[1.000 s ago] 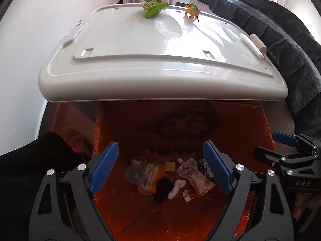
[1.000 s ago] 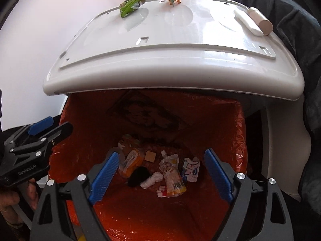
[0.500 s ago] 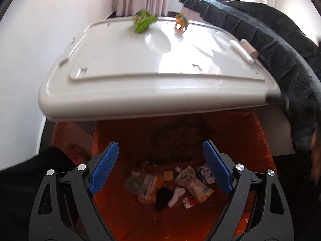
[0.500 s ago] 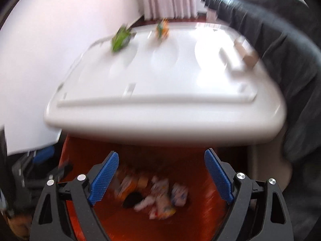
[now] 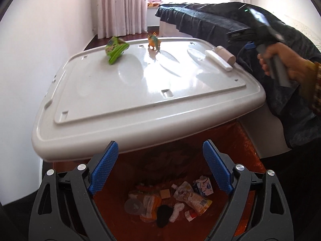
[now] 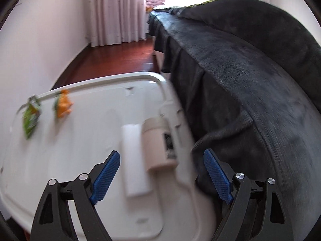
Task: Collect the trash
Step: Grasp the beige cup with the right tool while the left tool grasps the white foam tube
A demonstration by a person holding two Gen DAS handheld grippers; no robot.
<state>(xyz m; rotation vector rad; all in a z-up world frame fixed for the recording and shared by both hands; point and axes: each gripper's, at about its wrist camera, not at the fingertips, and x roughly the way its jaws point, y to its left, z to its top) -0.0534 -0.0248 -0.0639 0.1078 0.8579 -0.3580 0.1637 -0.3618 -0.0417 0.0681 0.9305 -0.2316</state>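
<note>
A bin with an orange liner [image 5: 236, 146] stands below my open, empty left gripper [image 5: 160, 168]; several wrappers and a pouch [image 5: 190, 196] lie at its bottom. Beyond it is a white table [image 5: 140, 92] with a green wrapper [image 5: 115, 50], an orange toy dinosaur [image 5: 154, 41], a cardboard tube [image 5: 224, 55] and a white bar [image 5: 217, 60]. My right gripper [image 6: 161, 176] is open and empty, just short of the tube [image 6: 158, 142] and white bar [image 6: 133, 160]. The wrapper [image 6: 30, 118] and dinosaur [image 6: 64, 105] are blurred at its far left.
A bed under a dark blanket [image 6: 250, 84] runs along the table's right side, close to the tube. A white wall [image 5: 40, 30] is on the left, curtains [image 5: 120, 6] at the back. The hand holding the right gripper [image 5: 280, 64] shows at the table's right edge.
Both grippers rose from over the bin. The right one swung up and right to the table's right edge, in front of the tube. The left one tilted up towards the table.
</note>
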